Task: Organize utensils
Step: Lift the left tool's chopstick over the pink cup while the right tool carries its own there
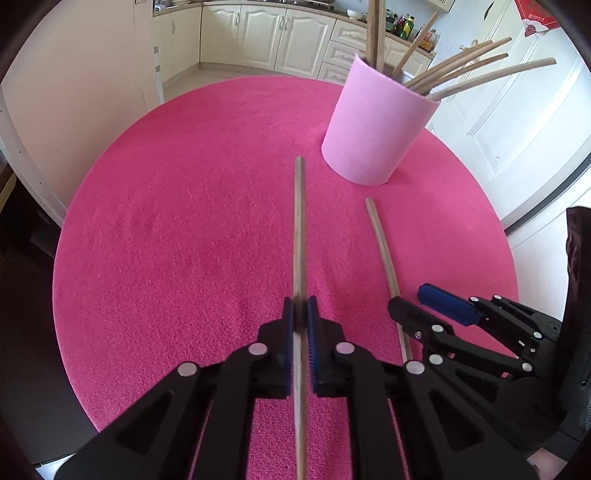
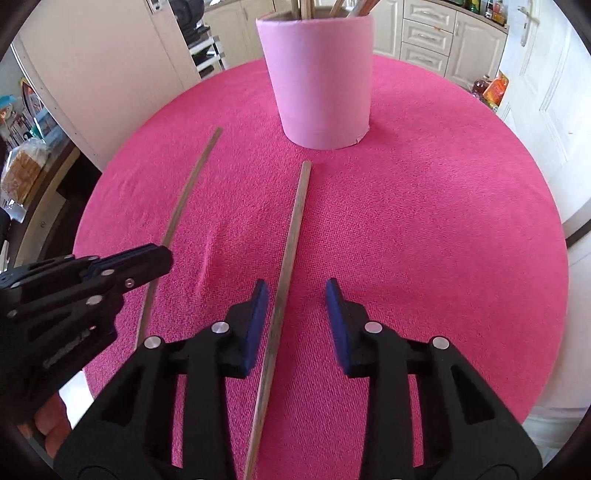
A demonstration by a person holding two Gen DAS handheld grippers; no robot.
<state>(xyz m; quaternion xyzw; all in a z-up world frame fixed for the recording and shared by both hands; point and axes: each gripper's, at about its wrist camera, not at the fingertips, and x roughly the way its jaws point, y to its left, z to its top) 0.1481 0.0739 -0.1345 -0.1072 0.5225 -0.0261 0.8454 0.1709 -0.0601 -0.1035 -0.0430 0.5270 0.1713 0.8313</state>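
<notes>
- A kitchen with cream cabinets (image 1: 258,33) is seen in the background, and a white door (image 2: 546,122) is found on the right side.
- A round table is covered by a bright pink cloth (image 1: 184,221), and all the task's things are placed on it.
- The left gripper (image 1: 300,314) is pressed closed on a wooden chopstick (image 1: 299,229); the stick is clamped between the blue pads and is pointed ahead, toward the holder. Whether its far tip is touching the cloth cannot be told.
- In the right wrist view, the same left gripper (image 2: 162,254) is seen at the left edge, with its chopstick (image 2: 192,181) running out from it.
- A second chopstick (image 2: 288,251) is laid flat on the cloth, just to the right of the first one, with its far end near the base of the holder.
- The right gripper (image 2: 295,291) is lowered over this second chopstick. Its jaws are partly open; the stick is placed between them, closer to the left pad, and no firm grip on it can be seen.
- A pink cylindrical holder (image 2: 317,81) is stood upright at the far part of the table, and several chopsticks (image 1: 476,70) are already leaned inside it, fanned out to the right.
</notes>
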